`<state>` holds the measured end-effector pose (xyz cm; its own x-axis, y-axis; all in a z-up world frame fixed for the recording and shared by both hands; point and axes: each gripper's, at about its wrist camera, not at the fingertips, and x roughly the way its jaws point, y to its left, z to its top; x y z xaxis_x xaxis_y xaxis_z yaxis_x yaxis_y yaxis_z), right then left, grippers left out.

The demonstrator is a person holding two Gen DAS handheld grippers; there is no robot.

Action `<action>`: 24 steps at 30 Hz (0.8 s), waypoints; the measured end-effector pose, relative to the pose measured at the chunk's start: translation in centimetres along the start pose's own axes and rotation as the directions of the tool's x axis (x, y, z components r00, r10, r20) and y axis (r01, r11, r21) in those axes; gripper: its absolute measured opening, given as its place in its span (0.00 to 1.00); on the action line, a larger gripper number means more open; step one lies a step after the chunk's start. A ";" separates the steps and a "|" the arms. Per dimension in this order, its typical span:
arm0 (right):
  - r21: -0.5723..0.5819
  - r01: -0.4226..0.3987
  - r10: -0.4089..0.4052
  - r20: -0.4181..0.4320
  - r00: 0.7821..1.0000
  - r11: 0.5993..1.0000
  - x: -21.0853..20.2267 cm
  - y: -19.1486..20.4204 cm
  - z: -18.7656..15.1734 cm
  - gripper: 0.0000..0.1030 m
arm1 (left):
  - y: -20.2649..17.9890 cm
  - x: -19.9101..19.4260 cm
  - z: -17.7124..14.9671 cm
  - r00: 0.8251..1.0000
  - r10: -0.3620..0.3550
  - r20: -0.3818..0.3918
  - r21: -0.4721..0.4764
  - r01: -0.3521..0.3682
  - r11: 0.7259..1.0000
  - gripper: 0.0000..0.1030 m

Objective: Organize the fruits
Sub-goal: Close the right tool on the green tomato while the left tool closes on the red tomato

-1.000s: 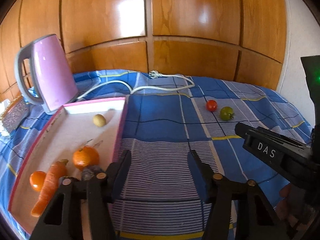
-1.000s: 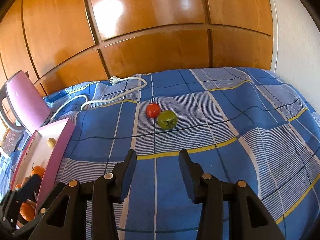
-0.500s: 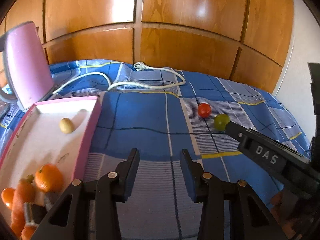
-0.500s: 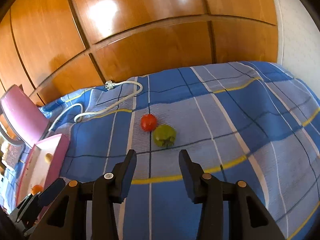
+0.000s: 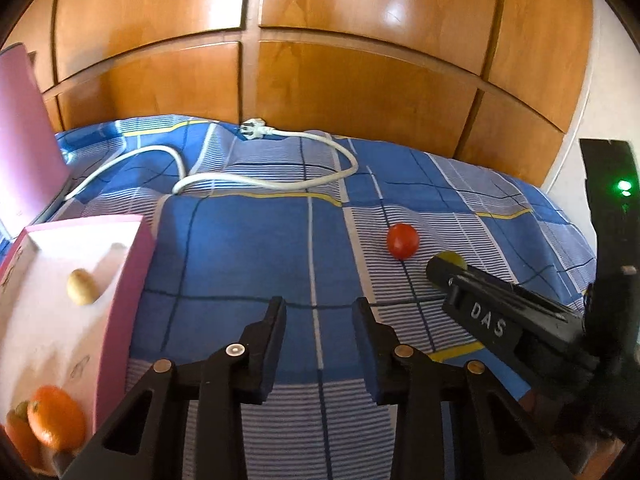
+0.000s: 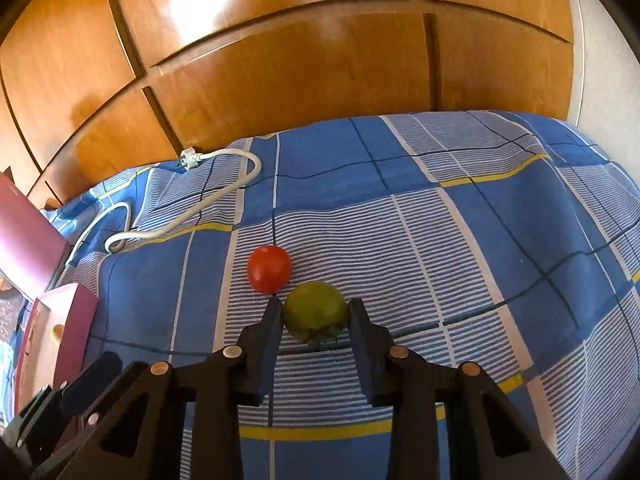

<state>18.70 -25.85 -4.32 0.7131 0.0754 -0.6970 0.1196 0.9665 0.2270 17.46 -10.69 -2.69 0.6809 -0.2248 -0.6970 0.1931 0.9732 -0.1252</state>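
The green tomato [image 6: 314, 310] is pinched between the right gripper [image 6: 314, 316] fingers at lower centre, on the bed [image 6: 480, 240]. The red tomato [image 6: 269, 268] is seen just upper left. The left gripper [image 5: 320, 316] is closing, empty.

Both fisheye views look forward and down along black gripper fingers over a bed covered in blue checked cloth [image 5: 248, 240], facing glossy wooden wardrobe panels [image 6: 280, 80]. The left wrist view sits further left, beside a pink-rimmed white tray [image 5: 138, 264]. The right wrist view is close above a round green tomato [image 6: 314, 308]. Both share the small red tomato [image 5: 402, 240] and the white power cable [image 6: 224, 196].
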 end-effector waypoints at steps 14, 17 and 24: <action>0.096 0.106 -0.108 0.017 0.994 0.990 -1.6 -2.7 -0.8 0.32 | -3.0 3.2 2.9 0.996 -0.086 -0.029 0.057 0.088 0.995 0.31; 0.093 0.100 -0.102 0.015 0.995 0.991 -1.7 -2.9 -0.9 0.32 | -3.2 4.4 3.3 0.994 -0.099 -0.046 0.050 0.101 0.994 0.29; 0.085 0.098 -0.099 0.017 0.995 0.992 -2.1 -3.2 -1.0 0.32 | -3.9 6.1 4.3 0.987 -0.139 -0.077 0.060 0.144 0.988 0.29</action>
<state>16.11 -28.85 -4.31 0.7096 -0.0253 -0.7041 0.2466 0.9450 0.2146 23.91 -16.08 -3.36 0.5906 -0.3535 -0.7254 0.3313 0.9259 -0.1814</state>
